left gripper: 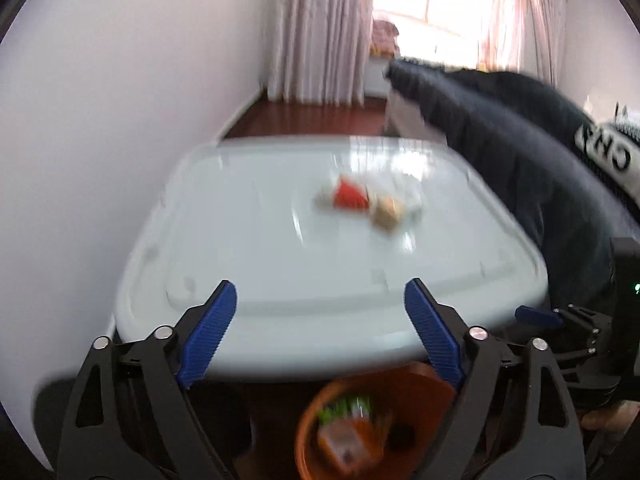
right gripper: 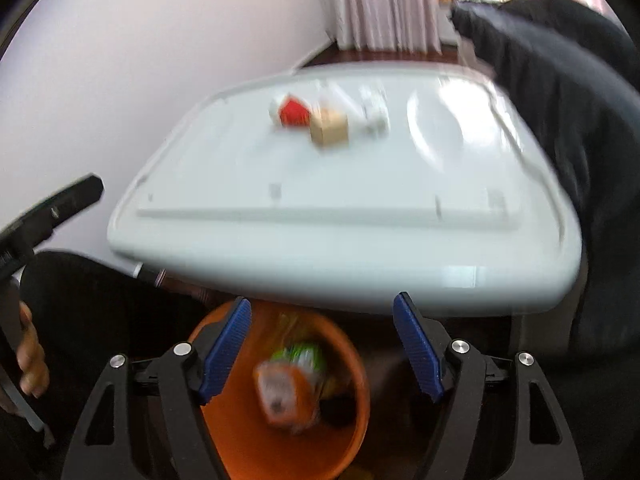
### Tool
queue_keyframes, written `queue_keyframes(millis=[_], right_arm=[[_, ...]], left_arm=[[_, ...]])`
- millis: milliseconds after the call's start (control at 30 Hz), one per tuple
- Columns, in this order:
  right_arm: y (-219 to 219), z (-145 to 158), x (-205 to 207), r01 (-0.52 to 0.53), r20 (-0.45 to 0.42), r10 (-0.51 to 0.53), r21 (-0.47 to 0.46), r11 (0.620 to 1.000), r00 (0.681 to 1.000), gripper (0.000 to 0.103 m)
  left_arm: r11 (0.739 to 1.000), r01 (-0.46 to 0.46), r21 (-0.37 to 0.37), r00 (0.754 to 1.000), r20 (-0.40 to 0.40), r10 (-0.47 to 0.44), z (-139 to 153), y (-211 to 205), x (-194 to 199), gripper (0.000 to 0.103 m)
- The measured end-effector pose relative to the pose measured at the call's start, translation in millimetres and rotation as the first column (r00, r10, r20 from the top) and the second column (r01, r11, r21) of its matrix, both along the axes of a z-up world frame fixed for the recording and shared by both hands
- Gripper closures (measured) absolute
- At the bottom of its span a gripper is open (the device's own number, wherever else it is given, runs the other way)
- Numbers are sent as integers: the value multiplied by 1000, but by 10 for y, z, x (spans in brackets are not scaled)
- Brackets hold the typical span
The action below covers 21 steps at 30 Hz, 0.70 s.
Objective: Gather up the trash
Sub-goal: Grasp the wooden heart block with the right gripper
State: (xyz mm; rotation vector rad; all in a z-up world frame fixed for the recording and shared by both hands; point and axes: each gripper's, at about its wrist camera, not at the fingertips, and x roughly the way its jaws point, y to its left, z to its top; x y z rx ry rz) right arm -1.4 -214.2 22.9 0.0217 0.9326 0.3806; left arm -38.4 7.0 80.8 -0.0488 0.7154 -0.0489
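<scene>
Both views are blurred. A red-and-white wrapper (left gripper: pixel 350 196) (right gripper: pixel 294 111), a small tan box (left gripper: pixel 386 212) (right gripper: pixel 330 128) and a clear crumpled wrapper (left gripper: pixel 412 196) (right gripper: pixel 376 114) lie on the far part of the pale table (left gripper: pixel 280 260) (right gripper: pixel 320 220). An orange bin (left gripper: pixel 320 404) (right gripper: pixel 352 360) stands on the floor below the table's near edge, with a green packet (right gripper: pixel 302 354) and an orange carton (right gripper: pixel 282 396) inside. My left gripper (left gripper: pixel 320 292) is open and empty over the table's near edge. My right gripper (right gripper: pixel 322 308) is open and empty above the bin.
A white wall (left gripper: pixel 120 120) runs along the table's left side. A dark jacket (left gripper: pixel 520 152) (right gripper: pixel 560 100) lies along the table's right side. Pink curtains (left gripper: pixel 320 32) and red-brown floor (left gripper: pixel 304 120) are beyond the table.
</scene>
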Motion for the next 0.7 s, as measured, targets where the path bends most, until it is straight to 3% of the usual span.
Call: queue_keyframes(millis=[67,133,233,367,533,700], right_arm=[[78,80,249,-23,51,23,-9,1000,998,26],[170,113,495,-46,89,47,-17,999,995,26],[331,72,923,-72,102,77,-48,996,992,26],[486,-63,1331,-99,87,106,-78,992,991,29],[598,-251,1623,-124,66,129,-82,989,989,30],[563,-392,1802,-109,29,110,-38,993,994,33]], left_arm=[[1000,-26,3,997,67,25,125,32,155,11],[999,-35,-12,996,85,36,164,44,339,11],[998,-56,-37,997,44,58,58,78,645,11],[994,-95,-63,995,19,96,-183,157,751,11],[983,-159,-88,987,-47,155,-412,321,785,11],[977,-204,-59,979,-32,202,-403,412,723,11]])
